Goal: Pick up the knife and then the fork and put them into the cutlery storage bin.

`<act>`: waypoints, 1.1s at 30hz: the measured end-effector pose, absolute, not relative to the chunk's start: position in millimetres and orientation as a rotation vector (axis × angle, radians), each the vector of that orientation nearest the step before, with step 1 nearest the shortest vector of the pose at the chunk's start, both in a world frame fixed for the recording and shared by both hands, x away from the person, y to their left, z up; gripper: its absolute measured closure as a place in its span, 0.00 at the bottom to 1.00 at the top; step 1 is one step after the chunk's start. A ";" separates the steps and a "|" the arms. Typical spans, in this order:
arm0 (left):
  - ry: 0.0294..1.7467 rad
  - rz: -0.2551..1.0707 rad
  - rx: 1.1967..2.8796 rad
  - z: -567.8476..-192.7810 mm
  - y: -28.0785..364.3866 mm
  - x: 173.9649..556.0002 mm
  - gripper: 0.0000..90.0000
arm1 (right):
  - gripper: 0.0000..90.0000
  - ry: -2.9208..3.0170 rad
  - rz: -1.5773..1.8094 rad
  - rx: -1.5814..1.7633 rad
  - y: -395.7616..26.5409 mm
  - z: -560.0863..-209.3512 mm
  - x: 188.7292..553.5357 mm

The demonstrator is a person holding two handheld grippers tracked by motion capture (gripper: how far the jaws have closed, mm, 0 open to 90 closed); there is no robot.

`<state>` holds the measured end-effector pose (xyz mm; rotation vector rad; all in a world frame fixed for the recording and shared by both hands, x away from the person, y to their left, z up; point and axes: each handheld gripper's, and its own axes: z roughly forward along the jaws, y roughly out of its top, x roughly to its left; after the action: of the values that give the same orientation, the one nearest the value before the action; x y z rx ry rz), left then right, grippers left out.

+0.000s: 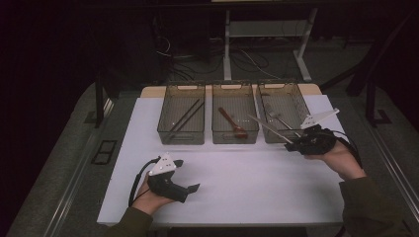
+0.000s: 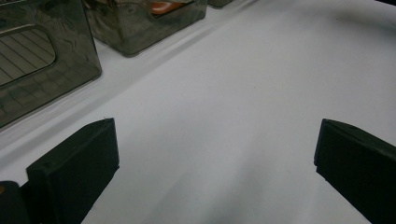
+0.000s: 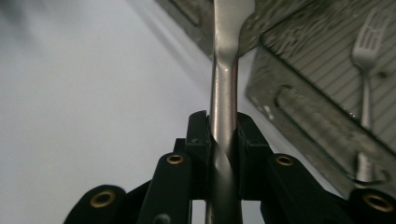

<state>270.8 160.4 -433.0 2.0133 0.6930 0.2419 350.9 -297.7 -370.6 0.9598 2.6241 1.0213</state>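
High view: right claw (image 1: 295,142) gripped a metal utensil (image 1: 269,128) by its handle, the far end reaching over the front wall of the right bin (image 1: 292,98), which held a fork (image 1: 277,117). Middle bin (image 1: 235,98) held a wooden spoon (image 1: 232,123), left bin (image 1: 184,96) held dark chopsticks (image 1: 185,117). Left claw (image 1: 187,175) rested low over the white worktop (image 1: 247,182), near its front edge, open and empty

Left gripper view: jaws stood wide apart, bare worktop (image 2: 233,93) between them, bins at upper left

Right gripper view: right claw (image 3: 223,135) was clamped on the utensil (image 3: 224,84) handle; fork (image 3: 369,60) lay in the bin beside it
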 end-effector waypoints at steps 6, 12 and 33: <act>0.677 0.229 2.024 -432.4 158.6 270.3 0.00 | 0.86 2.580 1.016 1.046 -305.0 -365.8 367.2; 0.663 0.233 2.030 -433.3 157.8 269.5 0.00 | 0.86 2.532 0.999 1.145 -309.9 -359.7 383.4; 0.642 0.209 2.039 -434.4 155.6 269.3 0.00 | 0.86 2.435 0.875 1.390 -318.6 -353.7 452.8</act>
<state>269.3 155.6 -434.4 2.0389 0.6419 0.2095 452.8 -318.6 -353.7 1.3897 2.4347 0.8747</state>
